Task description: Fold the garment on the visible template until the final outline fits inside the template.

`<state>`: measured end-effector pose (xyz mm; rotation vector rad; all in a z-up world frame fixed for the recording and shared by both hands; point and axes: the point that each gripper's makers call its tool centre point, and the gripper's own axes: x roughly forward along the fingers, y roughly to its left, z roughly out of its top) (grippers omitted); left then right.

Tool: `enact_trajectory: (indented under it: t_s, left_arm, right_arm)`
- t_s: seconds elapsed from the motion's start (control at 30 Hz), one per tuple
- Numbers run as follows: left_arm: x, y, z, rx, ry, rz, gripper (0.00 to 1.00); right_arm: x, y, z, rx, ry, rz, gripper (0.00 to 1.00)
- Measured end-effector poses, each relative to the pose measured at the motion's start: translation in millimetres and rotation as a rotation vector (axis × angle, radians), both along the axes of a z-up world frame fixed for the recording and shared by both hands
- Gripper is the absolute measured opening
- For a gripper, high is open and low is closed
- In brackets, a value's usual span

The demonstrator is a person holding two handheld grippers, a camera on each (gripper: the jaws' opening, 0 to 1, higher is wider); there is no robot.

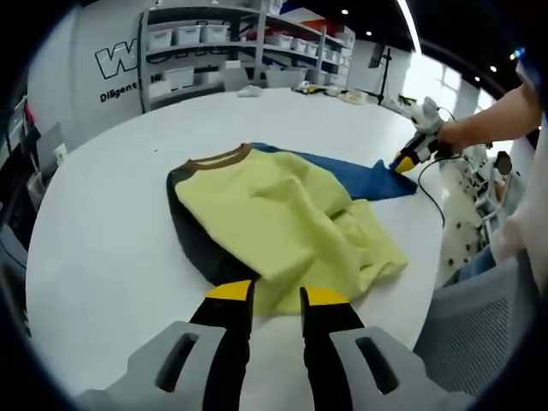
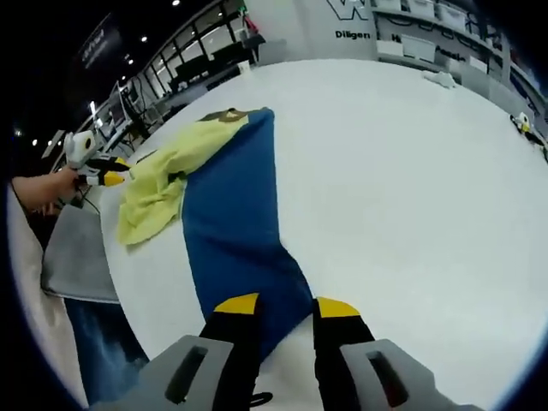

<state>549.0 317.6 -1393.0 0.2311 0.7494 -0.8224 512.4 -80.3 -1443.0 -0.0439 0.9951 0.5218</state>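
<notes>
A yellow garment (image 1: 291, 223) lies rumpled near the white table's (image 1: 103, 248) edge, over the blue template (image 2: 235, 231) (brown collar toward the table's middle). The left gripper (image 1: 276, 295) hovers at its hem, jaws spread. The right gripper (image 2: 285, 306), jaws parted, straddles the template's corner.

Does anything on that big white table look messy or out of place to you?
The yellow garment lies crumpled and askew, bunched in wrinkles rather than flat. It covers only part of the blue template, so its outline doesn't match it. The white table itself shows no spill or damage.
</notes>
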Motion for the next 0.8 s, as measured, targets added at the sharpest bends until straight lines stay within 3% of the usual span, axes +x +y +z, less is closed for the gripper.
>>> enact_trajectory:
  t_s: [0.07,0.1,0.13,0.2,0.47,0.53,0.63,0.8]
  left_arm:
    - [-0.8,-1.2,0.8,-0.001,-0.001,-0.003,0.21]
    - [-1.4,-1.6,1.2,0.000,0.000,-0.005,0.21]
    - [-1.5,-1.5,1.2,0.001,0.000,-0.007,0.21]
    - [-1.3,-0.5,1.8,0.002,-0.001,-0.006,0.21]
    - [2.9,5.7,0.2,0.017,-0.002,0.016,0.20]
    - [4.6,11.9,-4.9,0.046,-0.001,0.040,0.21]
    - [10.4,25.8,-9.1,0.094,-0.013,0.088,0.23]
    - [25.5,45.9,-11.5,0.101,0.006,0.174,0.25]
  right_arm:
    - [-5.7,-5.7,-3.6,-0.011,0.036,-0.042,0.04]
    - [-4.5,-11.1,-3.9,-0.040,0.015,-0.038,0.00]
    - [-3.6,-15.8,-2.7,-0.063,-0.004,-0.034,0.00]
    - [-4.9,-16.3,-3.5,-0.035,0.009,-0.066,0.00]
    - [-11.5,-42.5,-2.8,-0.119,0.008,-0.153,0.00]
    - [-15.2,-48.7,-2.7,-0.145,0.016,-0.187,0.00]
    - [-19.3,-49.8,-3.3,-0.126,0.024,-0.209,0.00]
    - [-18.2,-70.7,-3.6,-0.198,0.019,-0.251,0.00]
